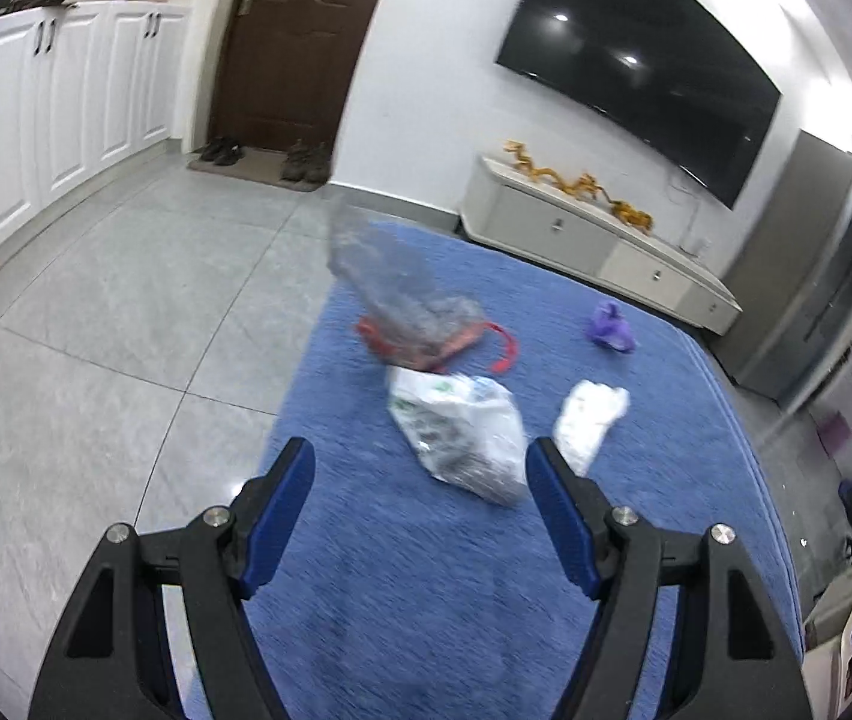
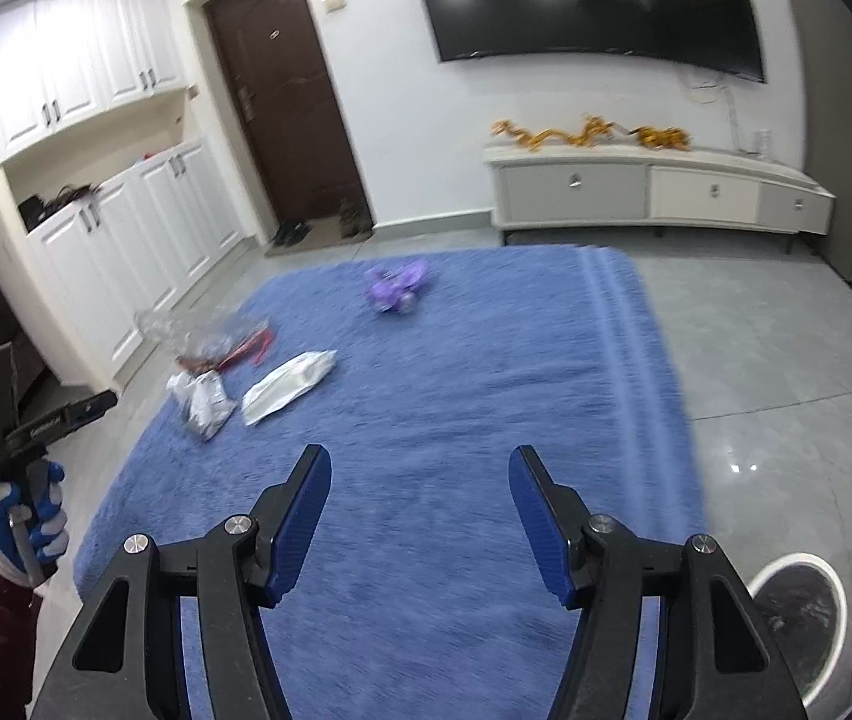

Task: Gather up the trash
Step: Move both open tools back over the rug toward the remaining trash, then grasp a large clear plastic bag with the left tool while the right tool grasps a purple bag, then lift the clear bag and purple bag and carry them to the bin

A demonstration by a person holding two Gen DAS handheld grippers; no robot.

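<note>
Several pieces of trash lie on a blue rug (image 1: 426,588): a clear plastic bag over red scraps (image 1: 408,306), a white printed bag (image 1: 462,438), a crumpled white wrapper (image 1: 588,420) and a purple bag (image 1: 609,327). My left gripper (image 1: 419,456) hangs open above the rug with nothing between its fingers, and the white bag lies just beyond its right fingertip. My right gripper (image 2: 421,462) is open and empty over the rug (image 2: 456,396), well short of the clear bag (image 2: 204,336), white bag (image 2: 204,402), wrapper (image 2: 288,384) and purple bag (image 2: 396,288).
A round white-rimmed bin with a dark liner (image 2: 798,606) stands on the tiles at lower right. A gloved hand (image 2: 24,516) holds the other gripper at the left edge. White cabinets (image 2: 126,252), a brown door (image 2: 282,96), shoes (image 1: 306,162) and a low TV stand (image 2: 654,186) line the walls.
</note>
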